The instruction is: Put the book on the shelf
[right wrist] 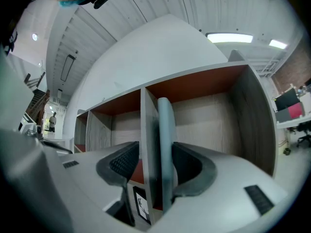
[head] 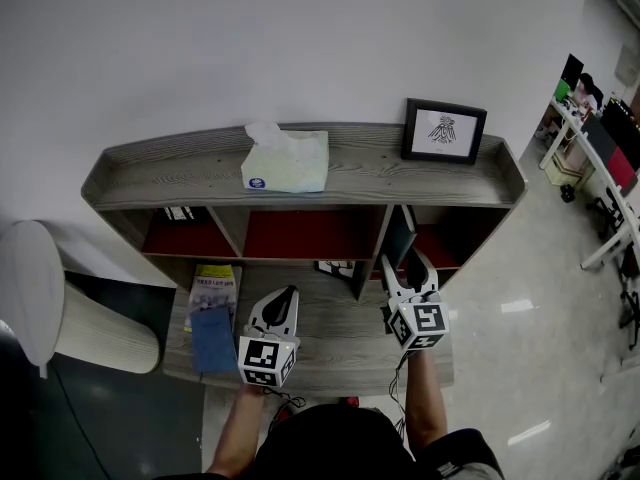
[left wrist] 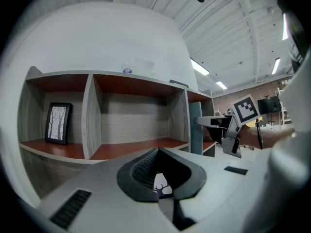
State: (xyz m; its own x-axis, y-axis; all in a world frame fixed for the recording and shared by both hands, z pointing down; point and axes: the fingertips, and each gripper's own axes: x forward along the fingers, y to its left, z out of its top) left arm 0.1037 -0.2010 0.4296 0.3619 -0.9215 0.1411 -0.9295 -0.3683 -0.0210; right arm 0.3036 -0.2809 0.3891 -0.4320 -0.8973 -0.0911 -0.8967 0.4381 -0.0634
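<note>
Presently the slim slate-blue book stands upright in the right-hand compartment of the grey wood-grain shelf unit with red-brown lining, its cover flat against the vertical divider panel. The right gripper has its jaws spread and straddles both book and divider. Neither pad appears to press on the book, so it reads as released rather than gripped. The left gripper hovers over the lower board with its jaws closed together and nothing between them. Judgement: placement looks essentially complete, and the step in hand is withdrawal. That calls for drawing the right gripper straight back along the line of the book with the jaws kept wide, so that no pad drags the spine or tips the book off the divider. The pad on the book's side sits close to the cover, which is the main risk. A yellow-green booklet and a flat blue book lie at the left end of the lower board. The top board carries a pale tissue box and a black-framed picture. A white wall stands behind, the floor is pale and glossy, and a white rounded container sits to the left.
</note>
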